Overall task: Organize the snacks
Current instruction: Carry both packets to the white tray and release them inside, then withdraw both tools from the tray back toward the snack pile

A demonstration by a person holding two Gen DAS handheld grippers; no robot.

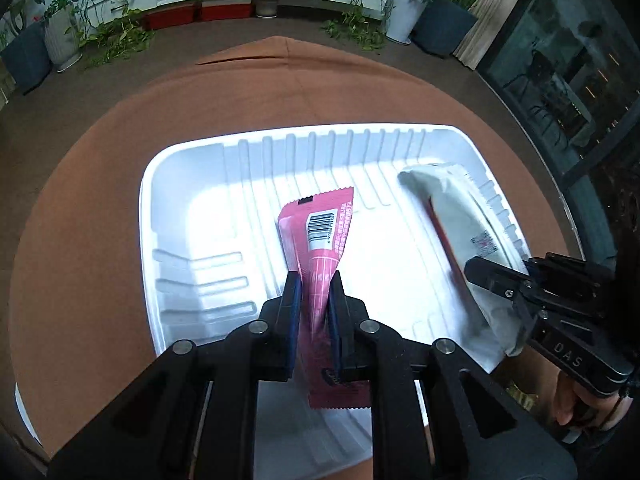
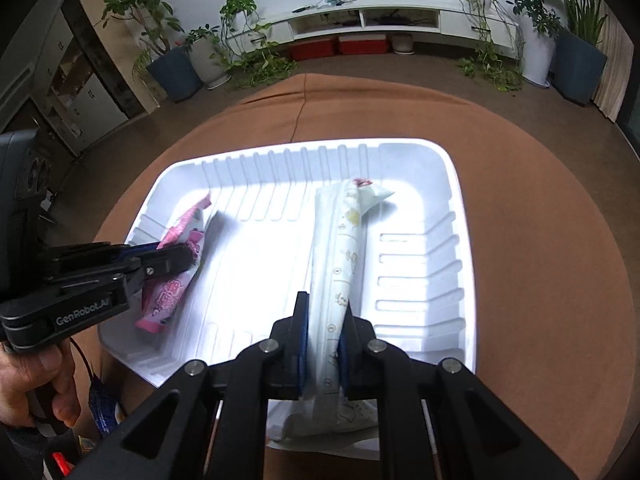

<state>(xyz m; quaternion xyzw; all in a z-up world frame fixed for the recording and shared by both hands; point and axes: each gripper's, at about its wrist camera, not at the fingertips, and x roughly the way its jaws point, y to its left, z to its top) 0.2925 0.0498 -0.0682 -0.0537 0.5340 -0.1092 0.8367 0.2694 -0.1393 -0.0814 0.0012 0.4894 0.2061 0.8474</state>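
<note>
Both claws grip snack packs w/in white tray (image 1: 192, 152) rim.

Glare overexposes the white tray (image 1: 184, 168); fisheye edges darken and curve.

Ahead of your left tool (image 1: 314, 280), the floor of the ribbed white plastic tray (image 1: 192, 160) lies open to the far wall and out to its left. To its right your right tool (image 1: 478, 272) and its long pale wrapped snack (image 1: 452, 216) block the way. Around the tray, the brown-clothed worktop (image 1: 80, 200) is open on every side.
</note>
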